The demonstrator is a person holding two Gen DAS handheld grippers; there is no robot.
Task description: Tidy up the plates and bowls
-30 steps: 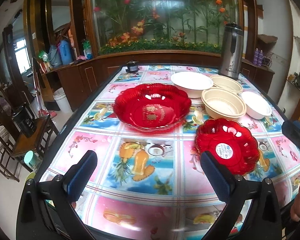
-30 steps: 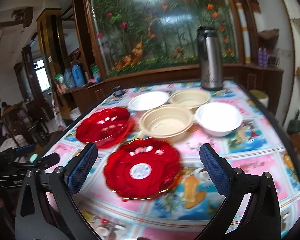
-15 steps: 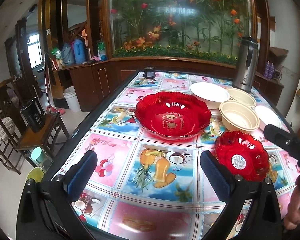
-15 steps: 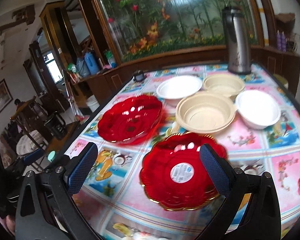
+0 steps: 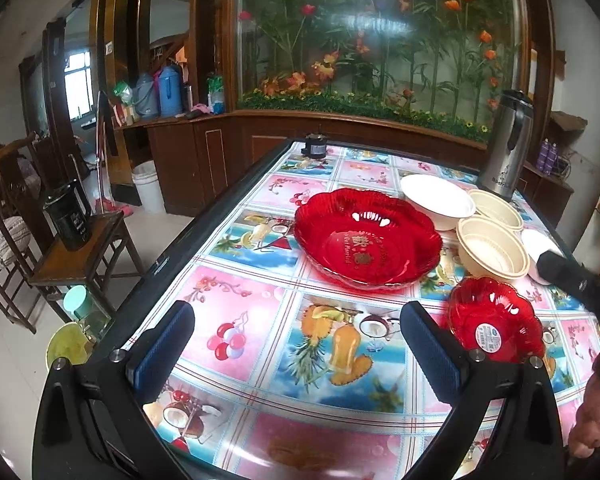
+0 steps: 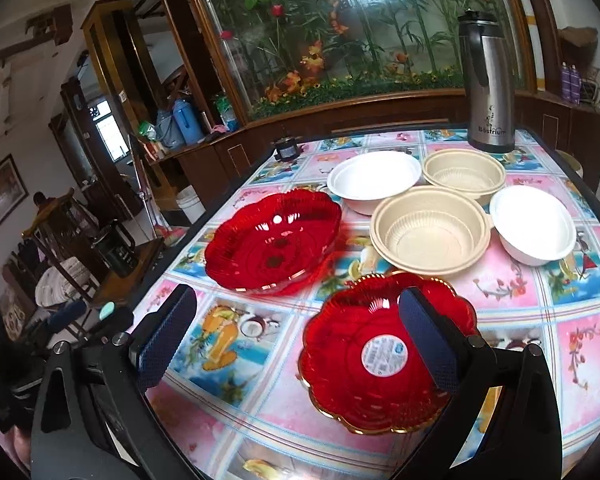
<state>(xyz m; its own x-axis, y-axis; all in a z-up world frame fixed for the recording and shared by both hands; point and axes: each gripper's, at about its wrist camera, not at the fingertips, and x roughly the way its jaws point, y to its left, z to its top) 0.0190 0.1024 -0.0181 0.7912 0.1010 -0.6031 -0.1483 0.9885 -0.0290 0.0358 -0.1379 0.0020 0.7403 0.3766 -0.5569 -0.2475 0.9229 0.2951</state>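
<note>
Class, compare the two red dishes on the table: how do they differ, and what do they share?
The large red dish is wider than the small red dish. The small one has a white round sticker at its centre; the large one shows gold lettering there in the left wrist view. The small one lies nearer the right gripper; the large one sits farther back. Both are translucent red with scalloped rims.

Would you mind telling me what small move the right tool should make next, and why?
Probably ease the right tool forward and down so its open fingers straddle the near rim of the small red plate. That plate lies nearest to it, apart from the large red plate, and nothing is gripped yet.
</note>
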